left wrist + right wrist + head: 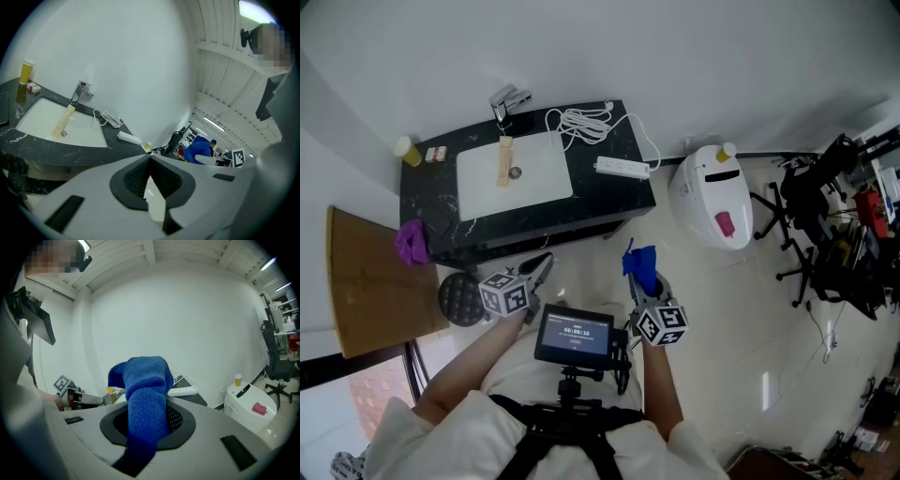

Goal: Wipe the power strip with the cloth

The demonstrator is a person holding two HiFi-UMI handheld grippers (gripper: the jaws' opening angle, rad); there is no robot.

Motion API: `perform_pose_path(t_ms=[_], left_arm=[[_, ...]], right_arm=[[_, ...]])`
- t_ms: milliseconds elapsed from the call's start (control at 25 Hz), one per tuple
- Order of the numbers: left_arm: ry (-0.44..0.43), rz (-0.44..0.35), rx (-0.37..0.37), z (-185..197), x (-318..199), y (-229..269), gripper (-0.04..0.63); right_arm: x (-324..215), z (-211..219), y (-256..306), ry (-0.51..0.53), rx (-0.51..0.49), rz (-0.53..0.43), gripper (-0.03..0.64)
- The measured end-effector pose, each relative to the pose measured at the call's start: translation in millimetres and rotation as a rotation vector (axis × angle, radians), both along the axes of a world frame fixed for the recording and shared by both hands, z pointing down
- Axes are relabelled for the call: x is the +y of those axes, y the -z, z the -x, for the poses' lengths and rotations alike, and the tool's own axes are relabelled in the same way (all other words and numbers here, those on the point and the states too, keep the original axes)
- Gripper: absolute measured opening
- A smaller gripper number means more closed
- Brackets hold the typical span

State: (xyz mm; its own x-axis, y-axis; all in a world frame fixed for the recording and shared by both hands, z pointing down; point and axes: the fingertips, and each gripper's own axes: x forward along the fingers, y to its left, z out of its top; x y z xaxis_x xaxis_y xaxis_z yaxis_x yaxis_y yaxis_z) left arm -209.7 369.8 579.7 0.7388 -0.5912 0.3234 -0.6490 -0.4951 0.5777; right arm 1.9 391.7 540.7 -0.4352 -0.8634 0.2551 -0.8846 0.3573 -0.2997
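Nothing has been wiped yet, as far as I can see from here. The power strip (622, 168) lies flat on the black counter (581, 211), just to the right of the sink (539, 173) as the person faces it. Its white cable (581, 122) is coiled behind it, toward the wall. The person stands back from the sink, on the floor in front of the counter, with both tools held close to the body and well apart from the strip. The right gripper (647, 281) has its jaws clamped on the blue cloth (640, 265), which is bunched up and sticks out past the tips in a thick fold. So the cloth is in hand, and that part of the job looks done. The left gripper (541, 266) has its jaws brought together with nothing between them. It points roughly toward the sink side of the counter. What is left, to my eye, is nearly the whole task. The cloth must be carried over the counter edge to the right of the sink, set down on the strip and rubbed along its length. The empty tool may be needed to steady the strip so it does not slide toward the sink.
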Motion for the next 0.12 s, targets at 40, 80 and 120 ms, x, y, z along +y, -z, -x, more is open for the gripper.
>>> perform_pose_path(t_ms=[40, 80, 120], left_arm=[[0.004, 0.001, -0.001, 1.4, -2.1, 1.0, 0.005], [0.008, 0.003, -0.002, 2.8, -4.1, 2.0, 0.005], [0.012, 0.004, -0.002, 4.1, -6.0, 3.0, 0.005]], right_arm=[[-1.7, 1.0, -0.2, 0.004, 0.002, 0.002, 0.087], [-3.5, 1.9, 0.1, 0.008, 0.004, 0.004, 0.087], [-5.5, 2.8, 0.5, 0.012, 0.005, 0.007, 0.087]])
